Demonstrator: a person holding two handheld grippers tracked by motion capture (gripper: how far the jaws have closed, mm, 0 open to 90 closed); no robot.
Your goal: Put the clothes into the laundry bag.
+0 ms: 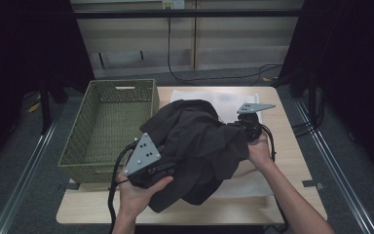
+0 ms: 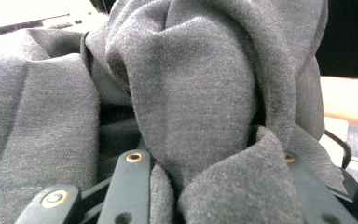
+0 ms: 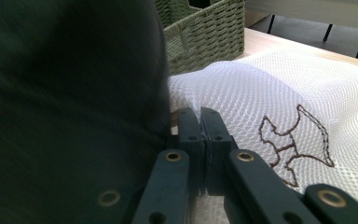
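A dark grey garment point(image 1: 199, 146) lies bunched over the middle of the table, on a white mesh bag point(image 1: 226, 102). My left gripper point(image 1: 168, 168) holds the garment's near left side; in the left gripper view its jaws point(image 2: 209, 158) are shut on a thick fold of the grey cloth point(image 2: 191, 93). My right gripper point(image 1: 246, 127) is at the garment's right edge. In the right gripper view its jaws point(image 3: 199, 116) are pressed together on the rim of the white mesh bag point(image 3: 270, 93), with the dark garment point(image 3: 65, 93) hanging just to their left.
A green woven basket point(image 1: 78, 131) stands on the table's left half, its inside bare; its corner point(image 3: 205, 32) shows behind the mesh bag. Bare wooden tabletop point(image 1: 292, 141) runs along the right and front edges. Cables lie on the floor beyond.
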